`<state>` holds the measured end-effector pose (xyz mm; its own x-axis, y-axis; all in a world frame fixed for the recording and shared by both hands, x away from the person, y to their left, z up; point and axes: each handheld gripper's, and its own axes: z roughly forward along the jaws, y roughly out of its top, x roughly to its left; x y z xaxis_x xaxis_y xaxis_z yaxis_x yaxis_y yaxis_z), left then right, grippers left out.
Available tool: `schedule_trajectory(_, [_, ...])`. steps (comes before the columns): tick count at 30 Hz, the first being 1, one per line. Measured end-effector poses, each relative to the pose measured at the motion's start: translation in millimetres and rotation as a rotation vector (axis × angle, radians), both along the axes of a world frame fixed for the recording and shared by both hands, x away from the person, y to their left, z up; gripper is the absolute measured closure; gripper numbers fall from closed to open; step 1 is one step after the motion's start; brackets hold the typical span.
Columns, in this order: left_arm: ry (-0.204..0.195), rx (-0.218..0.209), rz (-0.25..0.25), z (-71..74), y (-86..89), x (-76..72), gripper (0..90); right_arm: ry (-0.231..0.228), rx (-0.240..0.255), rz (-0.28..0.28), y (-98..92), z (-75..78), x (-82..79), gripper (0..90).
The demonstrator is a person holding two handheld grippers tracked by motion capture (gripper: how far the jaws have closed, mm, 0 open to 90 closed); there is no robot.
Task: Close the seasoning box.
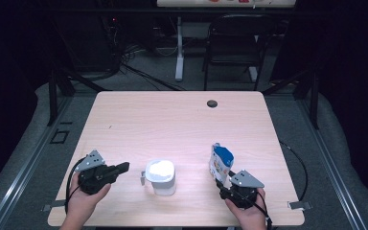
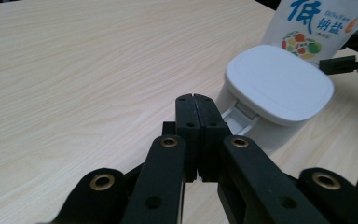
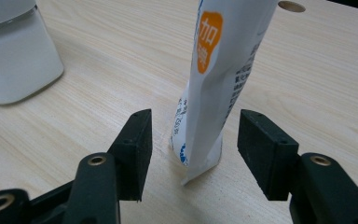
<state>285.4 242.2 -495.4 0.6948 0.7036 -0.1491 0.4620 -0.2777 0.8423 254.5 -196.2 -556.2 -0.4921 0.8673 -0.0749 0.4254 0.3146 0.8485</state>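
Observation:
A white lidded container (image 1: pixel 160 176) stands near the table's front edge, its flat lid (image 2: pixel 279 84) closed. My left gripper (image 1: pixel 123 167) lies just left of it, jaws shut with nothing between them (image 2: pixel 196 99) and tips pointing at the container's hinge side without touching it. To the right stands a white and blue pouch (image 1: pixel 220 162), upright, printed with orange and blue characters (image 2: pixel 317 28). My right gripper (image 1: pixel 223 184) is open around the pouch's base (image 3: pixel 193 126). The pouch (image 3: pixel 219 70) stands between the two pads with a gap on each side. The container's wall (image 3: pixel 14 51) shows at upper left.
The light wooden table (image 1: pixel 172 120) has a dark round hole (image 1: pixel 212 103) near its far edge. Behind the table stand a black chair (image 1: pixel 239 43) and a white desk leg (image 1: pixel 179 48), with cables on the floor.

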Motion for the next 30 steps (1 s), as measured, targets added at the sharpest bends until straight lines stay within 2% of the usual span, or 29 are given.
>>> schedule_trajectory(6, [0.038, 0.014, 0.043, -16.5, 6.8, 6.9, 88.9, 0.011, -0.003, 0.001, 0.7, -1.0, 0.2, 45.3])
schedule_trajectory(11, [0.047, 0.01, 0.085, -25.1, 12.7, 10.1, 87.0, 0.011, -0.006, 0.001, 0.6, -1.3, 0.5, 45.3])
schedule_trajectory(12, [0.051, 0.021, 0.09, -26.2, 14.0, 10.7, 86.1, 0.012, -0.006, 0.001, 0.5, -1.4, 0.6, 45.3])
schedule_trajectory(16, [0.063, 0.04, 0.108, -32.3, 16.5, 13.2, 81.5, 0.012, -0.008, 0.003, 0.4, -1.5, 0.7, 45.3])
schedule_trajectory(22, [0.076, 0.038, 0.133, -38.7, 19.3, 16.2, 74.9, 0.014, -0.011, 0.001, 0.0, -2.0, 1.2, 45.3])
schedule_trajectory(30, [0.097, 0.059, 0.171, -45.5, 24.5, 20.0, 59.5, 0.018, -0.016, 0.002, 0.0, -2.7, 1.4, 45.3])
